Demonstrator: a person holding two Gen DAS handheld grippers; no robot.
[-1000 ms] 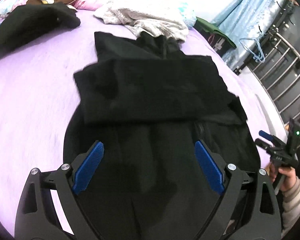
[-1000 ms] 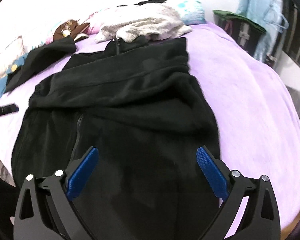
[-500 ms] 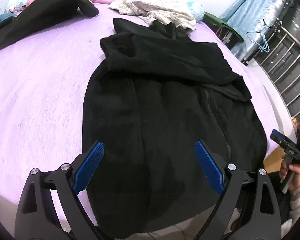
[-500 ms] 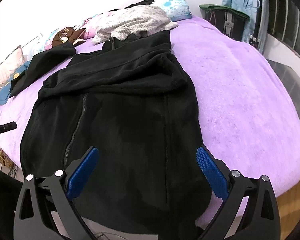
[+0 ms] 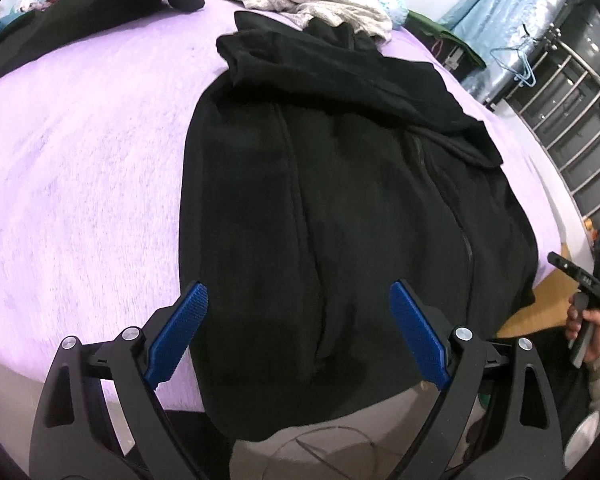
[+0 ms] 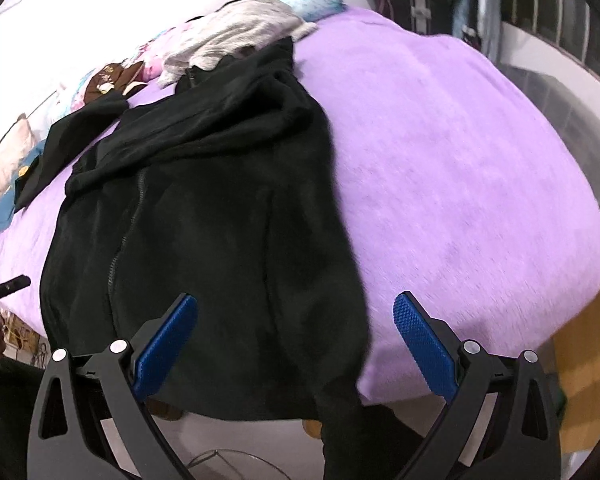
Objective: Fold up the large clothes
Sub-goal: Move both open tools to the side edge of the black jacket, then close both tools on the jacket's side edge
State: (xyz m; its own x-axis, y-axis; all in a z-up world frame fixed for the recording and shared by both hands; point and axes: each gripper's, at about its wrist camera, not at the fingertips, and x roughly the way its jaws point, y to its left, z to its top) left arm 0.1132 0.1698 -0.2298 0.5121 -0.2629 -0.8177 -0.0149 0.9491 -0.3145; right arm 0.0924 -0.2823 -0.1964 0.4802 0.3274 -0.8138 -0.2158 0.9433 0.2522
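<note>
While both tools hang off the near edge of the bed, nothing is gripped.

Garment: a black fleece jacket point(image 5: 340, 208) lies flat on the purple bedspread point(image 5: 80, 168), long axis running from the near edge toward the far edge, hem draped over the near edge, collar pointing at the far pile of clothes.

Key relation: the hem sits straight ahead of and just below both sets of fingers; the left gripper point(image 5: 298, 332) faces the jacket's middle and left side, the right gripper point(image 6: 296, 340) its right side, each near its own hem corner.

Left fingers: spread wide, blue pads point(image 5: 178, 332) bare, holding nothing.

Right fingers: likewise wide apart and bare.

Look of the jacket: thick, matte, zipper point(image 6: 126, 236) closed down the front; both sleeves appear folded across the chest in a bulky band; a dark strip dangles below the hem on the right.

Judgement: the next fold probably brings hem toward collar, so both hem corners need pinching.
</note>
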